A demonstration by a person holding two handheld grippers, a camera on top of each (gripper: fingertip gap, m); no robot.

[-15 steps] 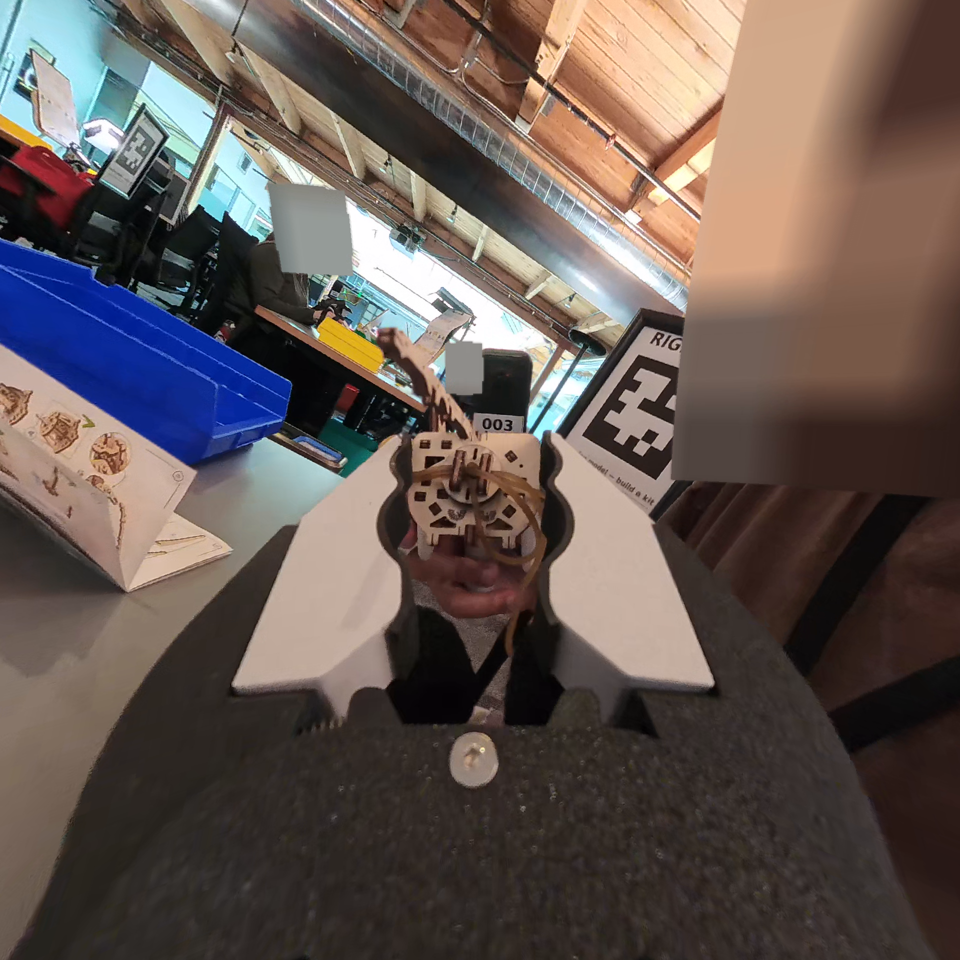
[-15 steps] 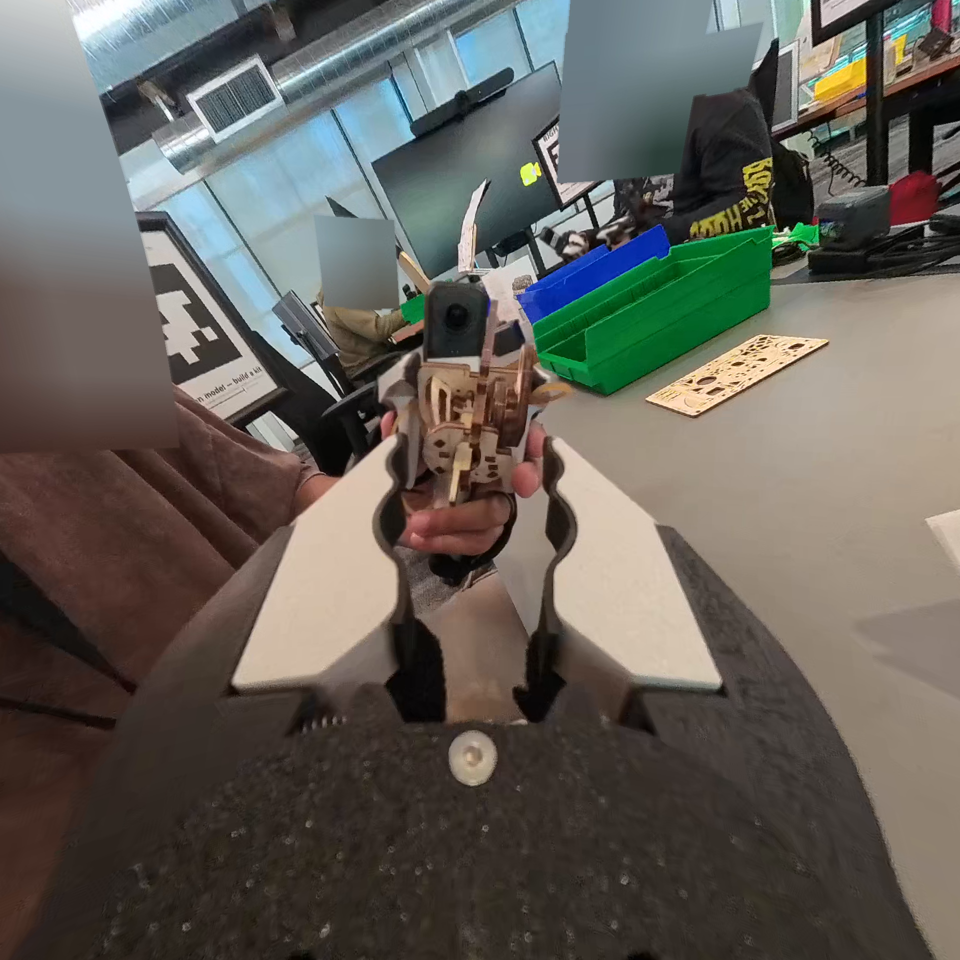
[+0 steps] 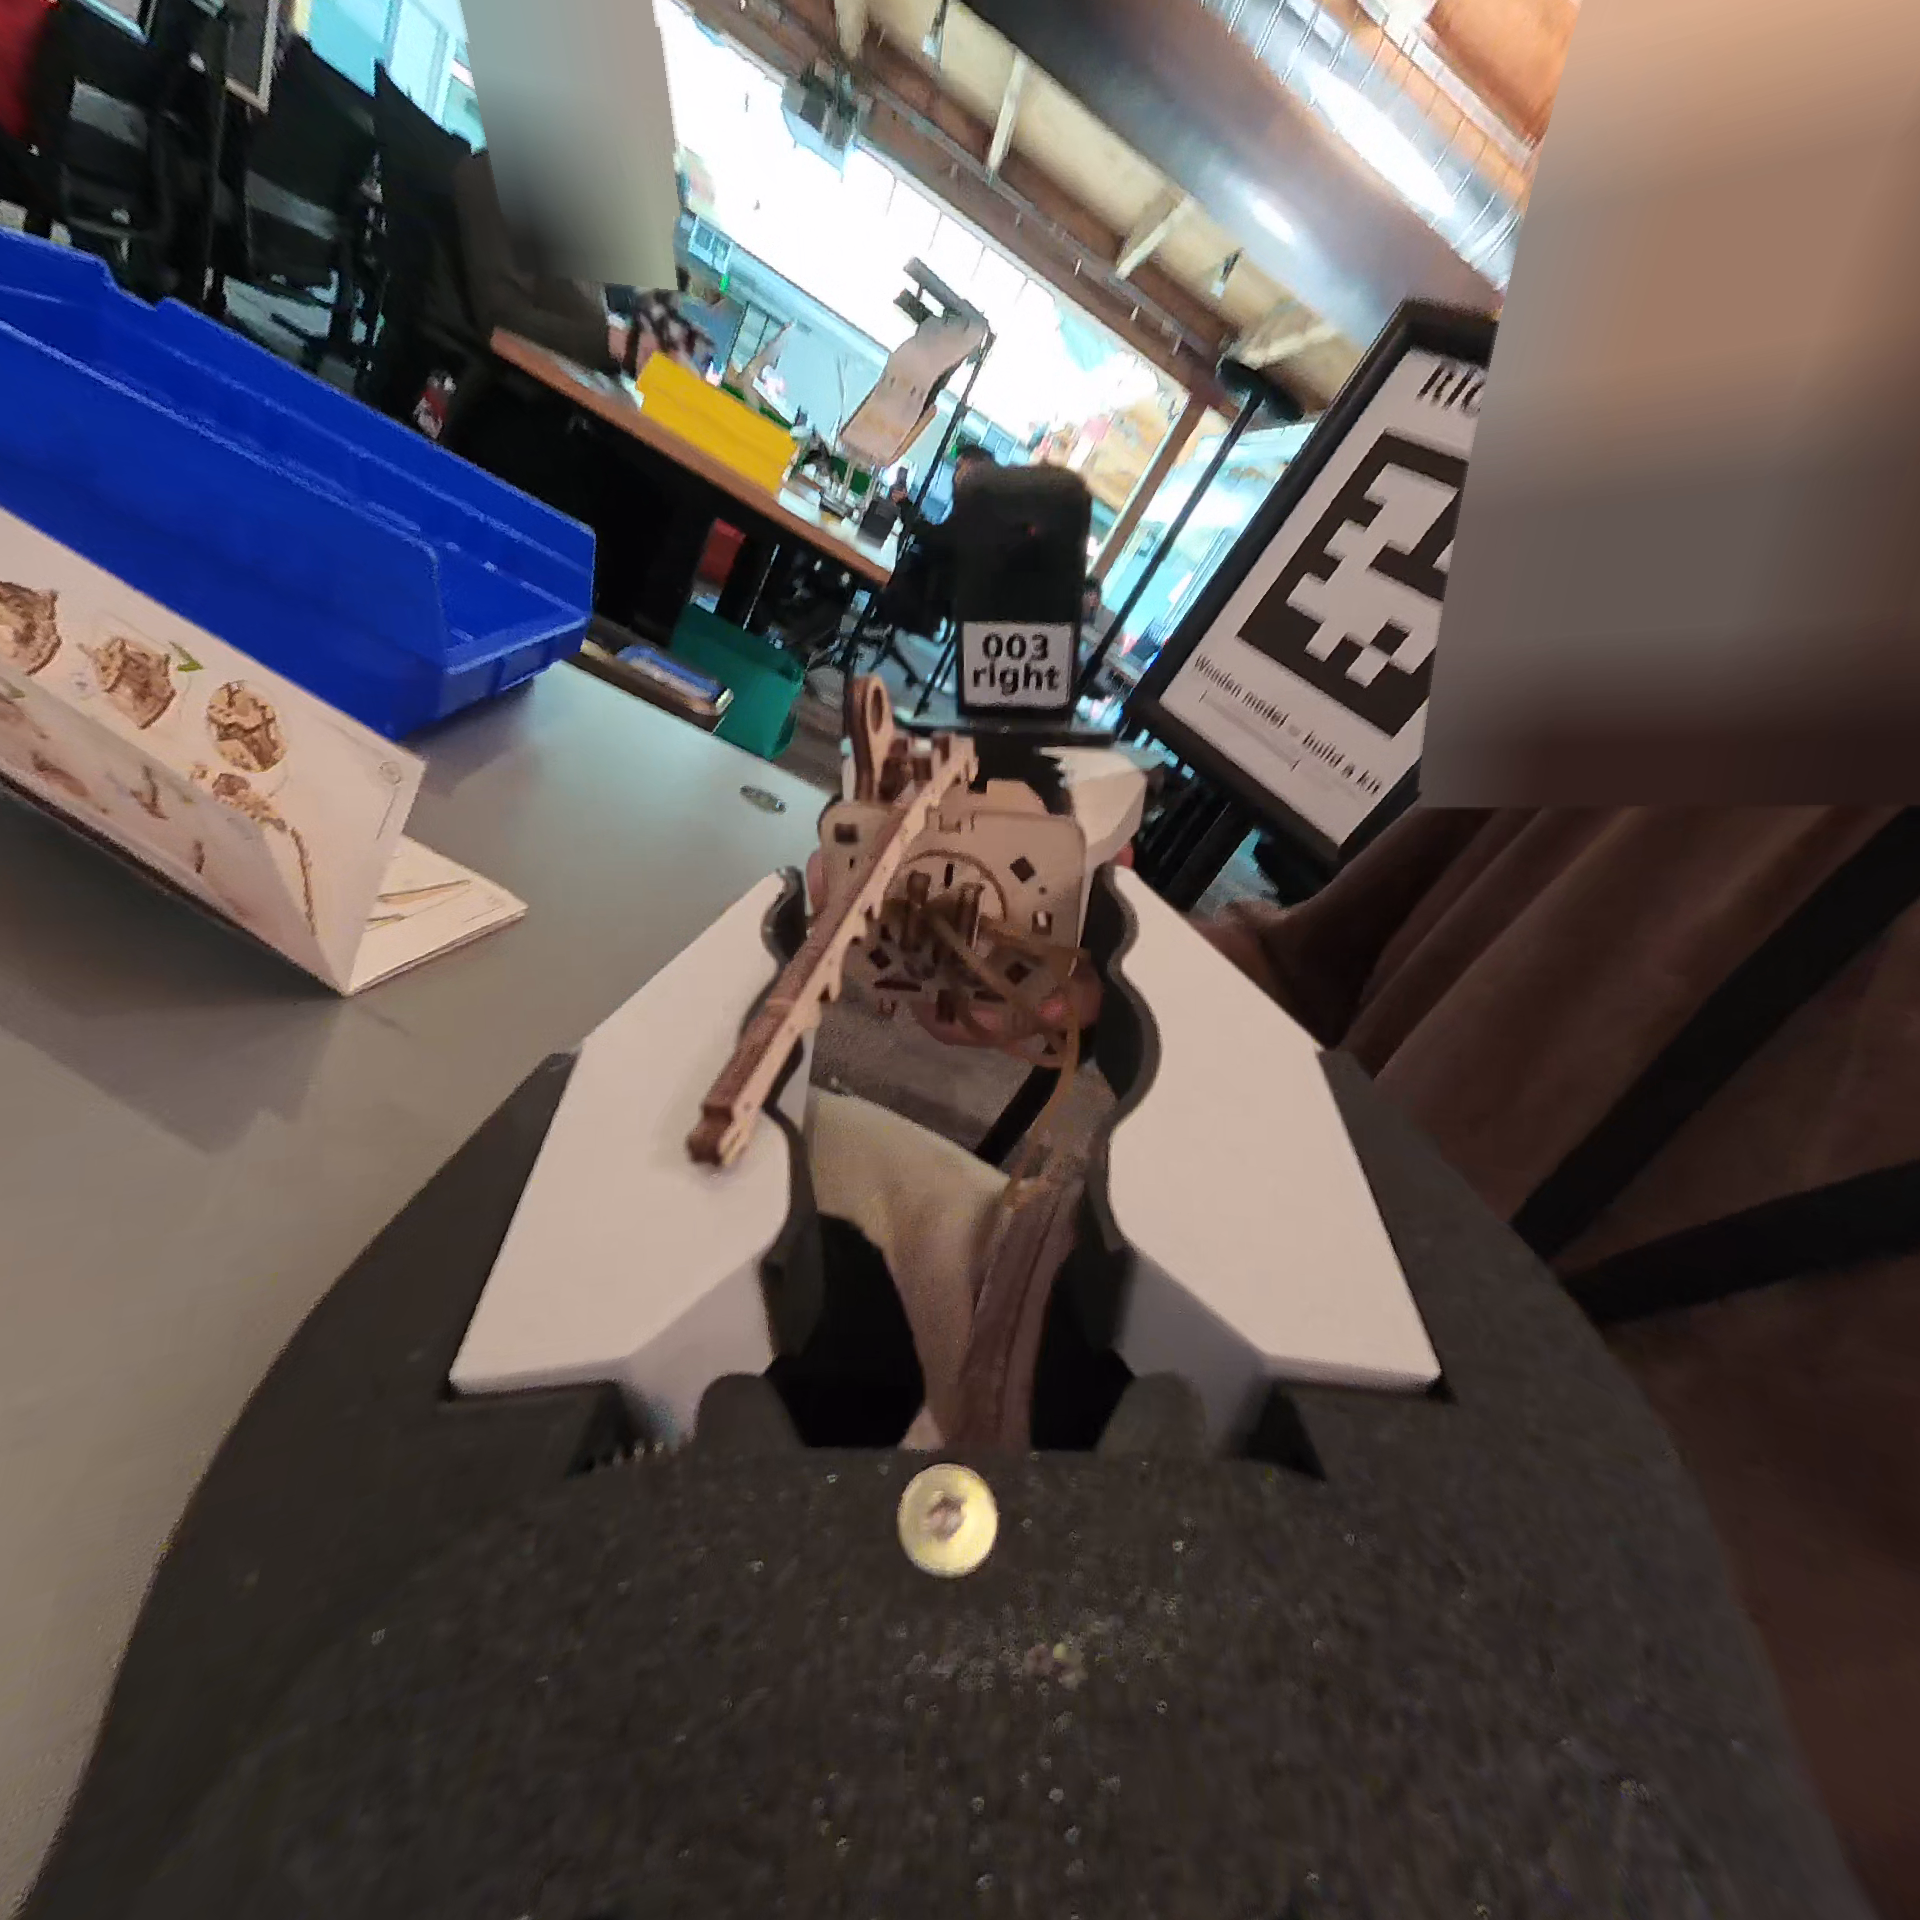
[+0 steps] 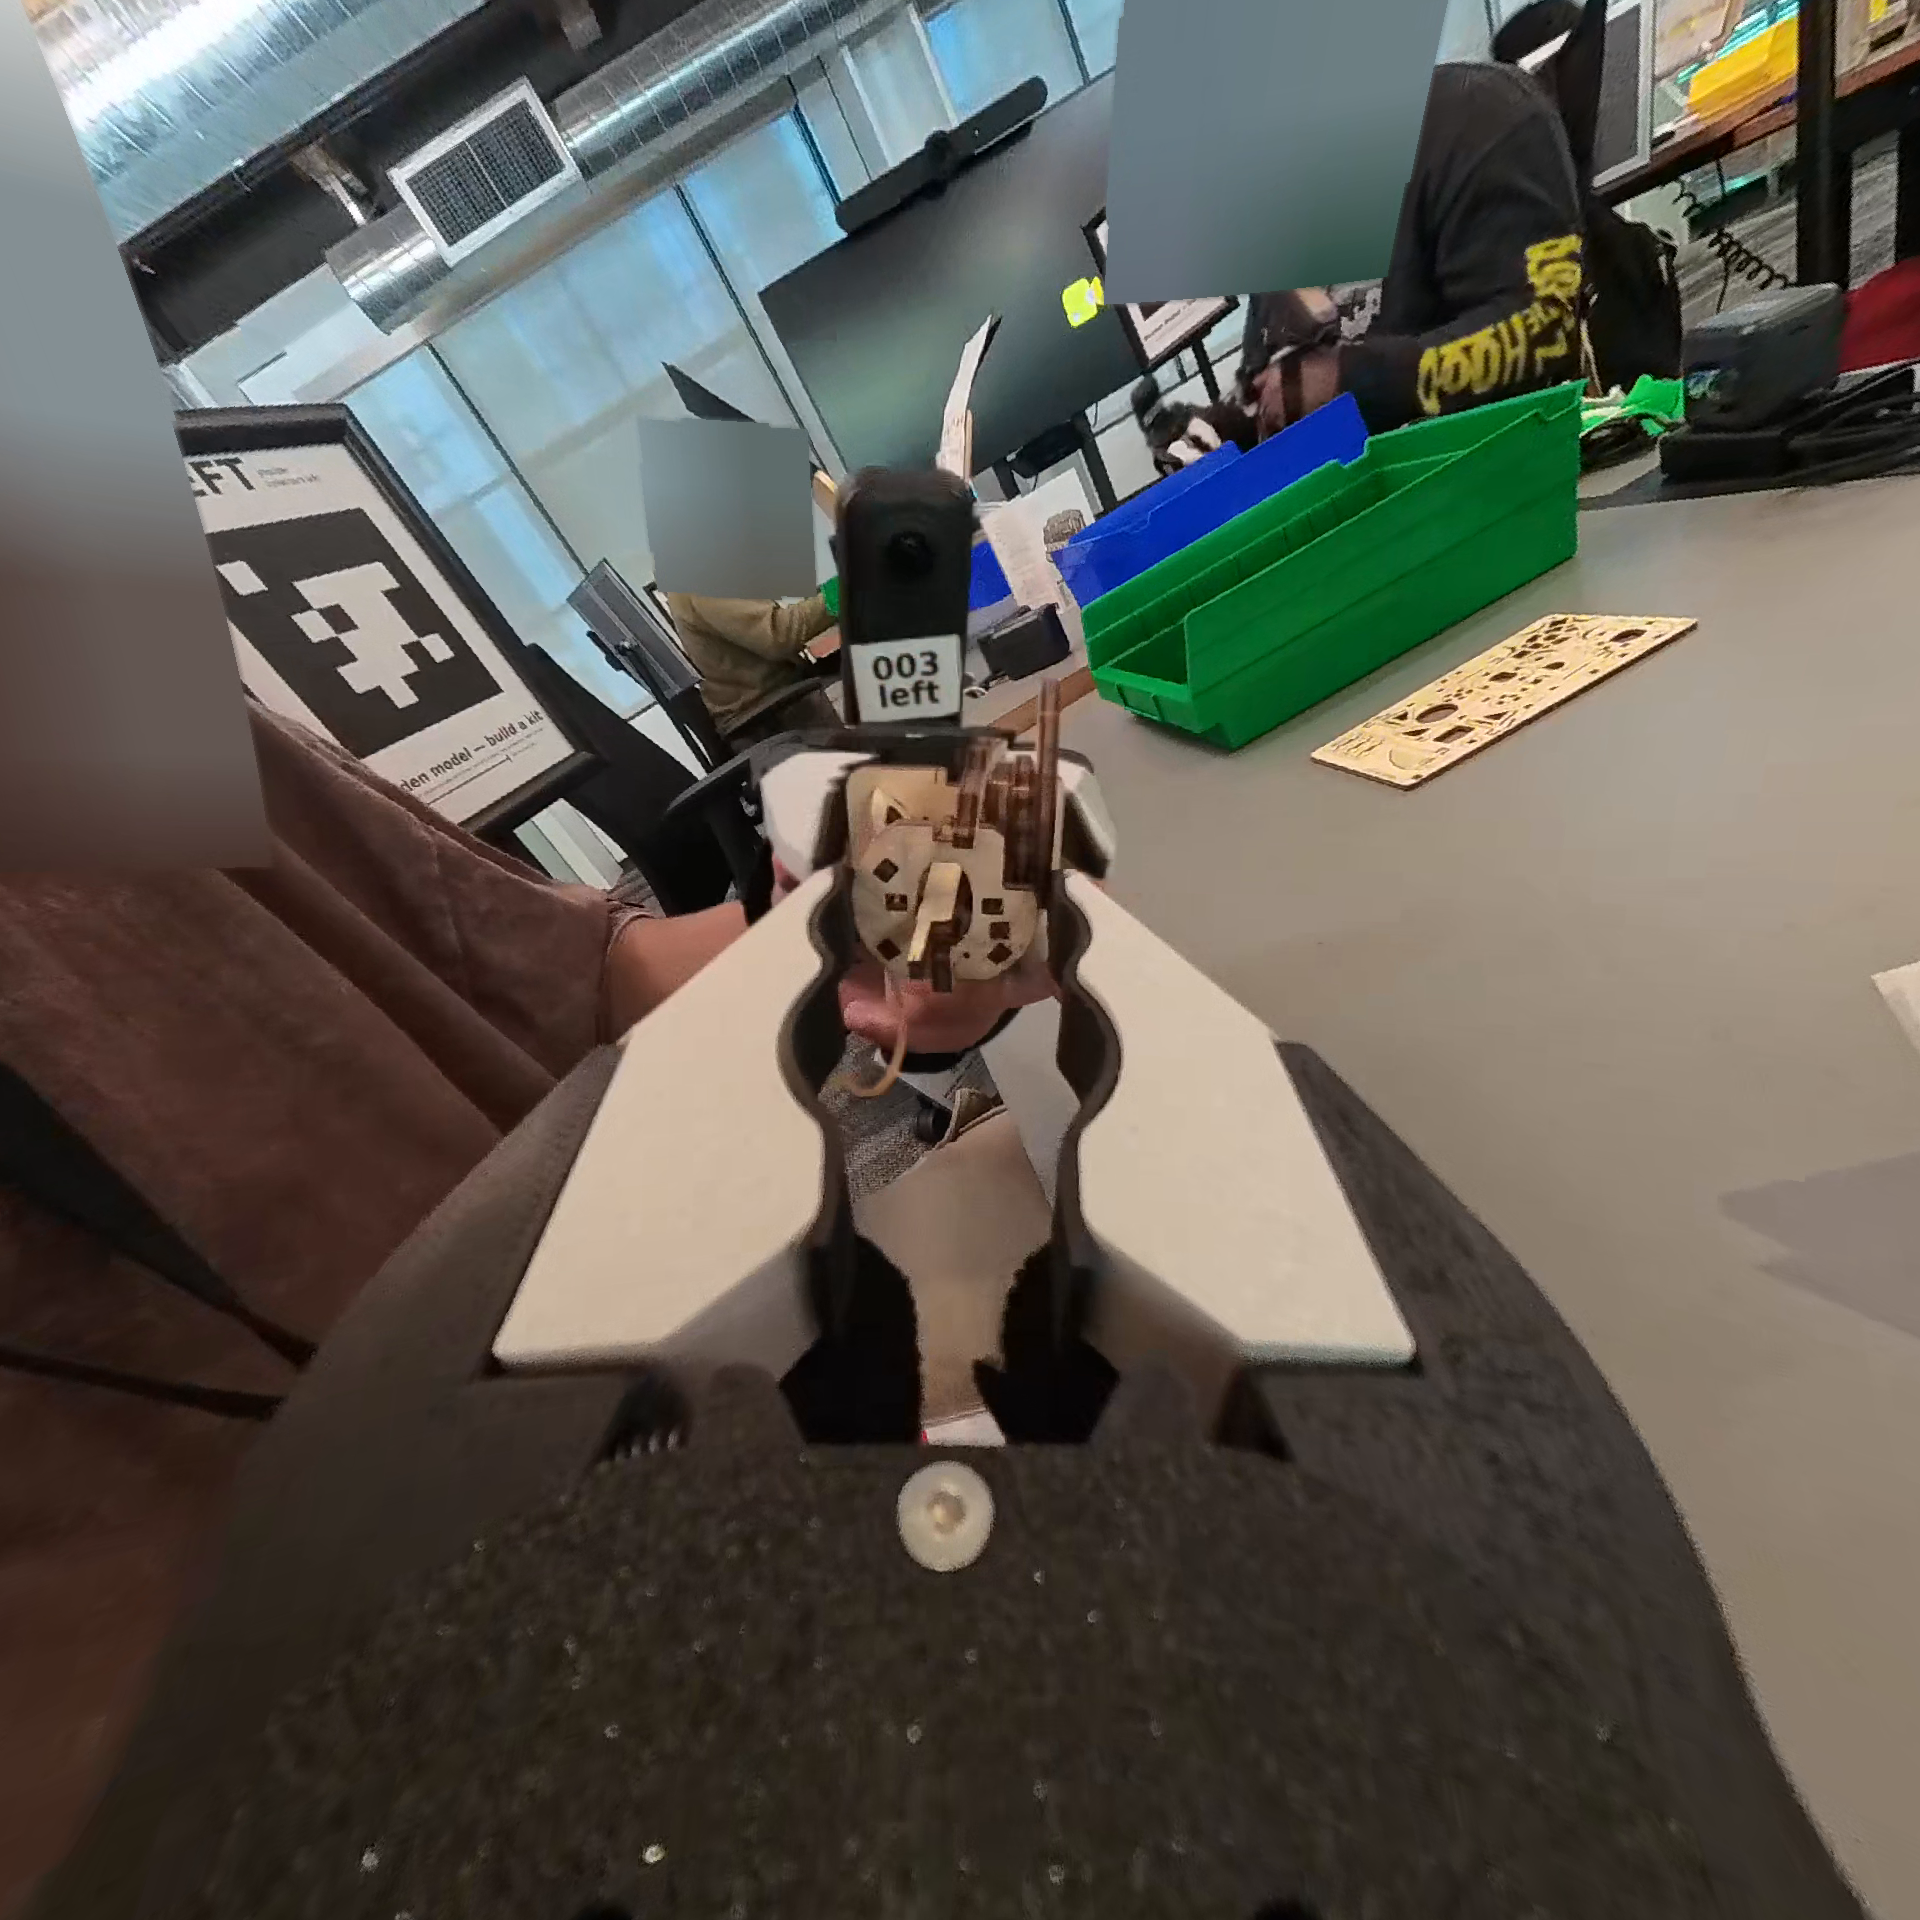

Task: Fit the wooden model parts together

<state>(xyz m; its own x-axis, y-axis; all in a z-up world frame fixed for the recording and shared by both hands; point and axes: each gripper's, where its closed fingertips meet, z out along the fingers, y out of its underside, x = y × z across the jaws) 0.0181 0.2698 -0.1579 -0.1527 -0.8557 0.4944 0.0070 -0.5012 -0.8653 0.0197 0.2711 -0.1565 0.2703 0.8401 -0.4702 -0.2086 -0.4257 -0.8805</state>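
Facing tip to tip, left gripper point(image 3: 951, 935) and right gripper point(image 4: 940, 925) are both pinching the light, brittle wooden model point(image 3: 961, 894) by its flat plates.

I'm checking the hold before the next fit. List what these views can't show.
- Left wrist view: where the wooden model meets the right gripper; the model itself hides it.
- Right wrist view: the left gripper's fingers behind the model; contact unclear.
- Both views: the toothed strip's seat in the model is blurred.
- The rubber band's lower end is lost in shadow.
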